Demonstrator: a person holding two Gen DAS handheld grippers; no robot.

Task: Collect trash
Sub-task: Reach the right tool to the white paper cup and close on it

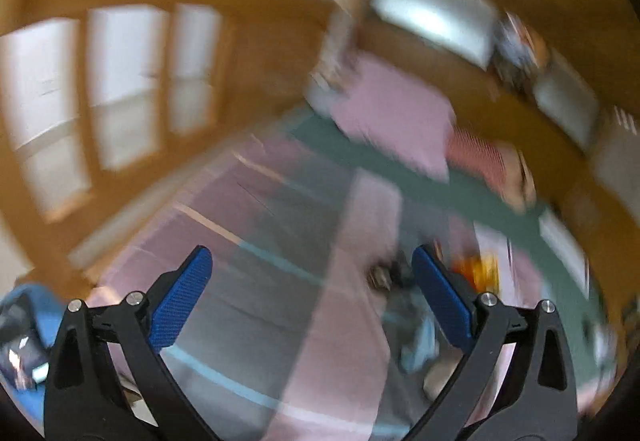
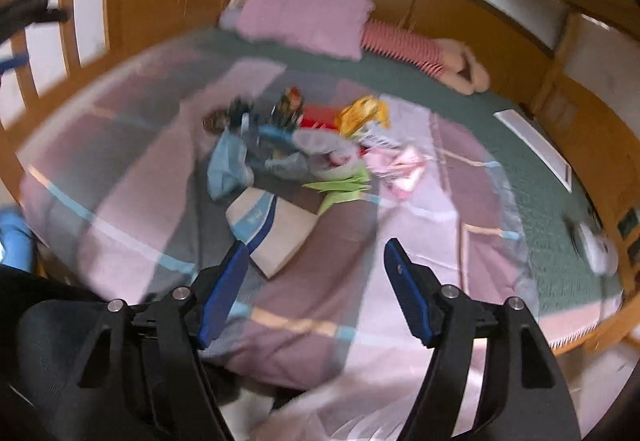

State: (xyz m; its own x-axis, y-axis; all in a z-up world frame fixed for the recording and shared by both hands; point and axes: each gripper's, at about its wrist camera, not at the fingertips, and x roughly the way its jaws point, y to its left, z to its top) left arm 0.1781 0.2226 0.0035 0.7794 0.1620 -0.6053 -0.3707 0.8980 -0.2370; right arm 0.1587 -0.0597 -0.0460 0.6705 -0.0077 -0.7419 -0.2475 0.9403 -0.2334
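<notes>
Wooden bunk frame surrounds our bed (image 2: 460, 101); both grippers (left (image 1: 312, 295), right (image 2: 314, 289)) hang with jaws open and empty, and this blur risks misjudging the trash pile (image 2: 304, 145).

Above the pink-and-grey plaid blanket (image 2: 304, 305), a pink pillow (image 2: 304, 17) is lying beside a red-and-white striped cushion (image 2: 400, 41); green bedding (image 2: 460, 97) is showing.

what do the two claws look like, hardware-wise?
Both match: the left claw and right claw have black plastic frames with cut-out slots, silver pivot bolts, and two flat fingers faced with textured blue pads. No cables or sleeves visible.
</notes>
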